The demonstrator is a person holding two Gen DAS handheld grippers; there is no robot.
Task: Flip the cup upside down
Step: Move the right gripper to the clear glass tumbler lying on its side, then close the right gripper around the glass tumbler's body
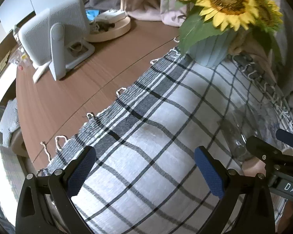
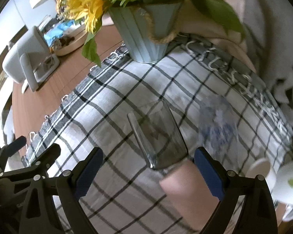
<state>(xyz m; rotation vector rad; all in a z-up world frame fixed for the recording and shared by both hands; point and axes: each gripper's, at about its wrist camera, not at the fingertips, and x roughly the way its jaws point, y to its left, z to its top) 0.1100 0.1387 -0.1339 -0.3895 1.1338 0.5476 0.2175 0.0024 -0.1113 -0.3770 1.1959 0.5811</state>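
A clear glass cup stands tilted on the checked cloth, its lower end resting by a pink coaster. My right gripper is open, just short of the cup, with nothing between its blue pads. In the left wrist view the cup shows faintly at the right, beside the right gripper's black fingers. My left gripper is open and empty over the cloth, left of the cup.
A pale blue vase of sunflowers stands at the cloth's far edge. A white device on a stand and a round tray sit on the brown table. White cups are at the right. Grey fabric lies behind.
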